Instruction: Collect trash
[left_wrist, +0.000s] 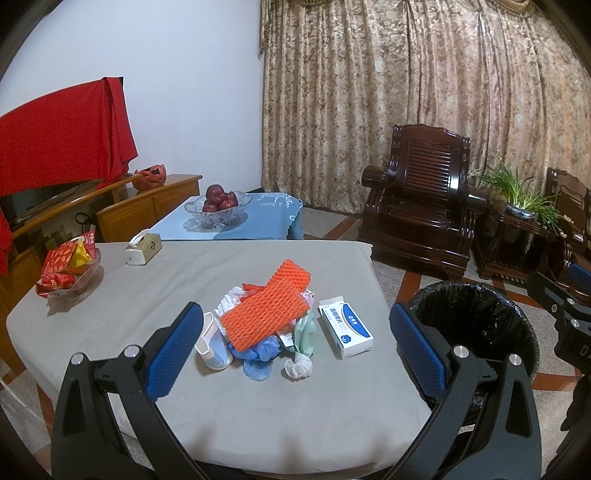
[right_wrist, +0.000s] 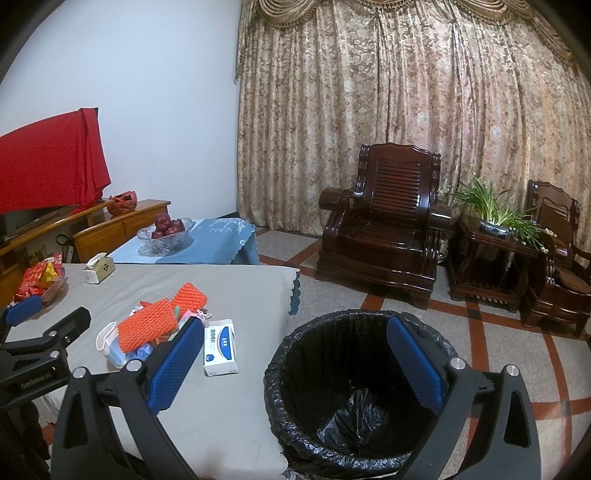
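Observation:
A heap of trash lies on the grey table (left_wrist: 110, 295): two orange foam nets (left_wrist: 266, 314) (right_wrist: 147, 328), blue plastic wads (left_wrist: 258, 354), a white cup (left_wrist: 212, 343), a green wrapper (left_wrist: 306, 332), a white crumpled wad (left_wrist: 299, 367). A white and blue box (left_wrist: 345, 325) (right_wrist: 220, 347) lies to the right of the heap. My left gripper (left_wrist: 295, 354) stands open just short of the heap, holding nothing. My right gripper (right_wrist: 295, 365) hangs open above the black-lined bin (right_wrist: 354, 398) (left_wrist: 476, 317), which holds only its bag.
On the table's far left stand a snack bowl (left_wrist: 70, 269) and a tissue box (left_wrist: 142, 247). Behind is a blue-clothed table with a glass apple bowl (left_wrist: 218, 206). Dark wooden armchairs (right_wrist: 384, 229), a plant stand (right_wrist: 495, 236) and curtains fill the right. The bin stands on tiled floor beside the table's right edge.

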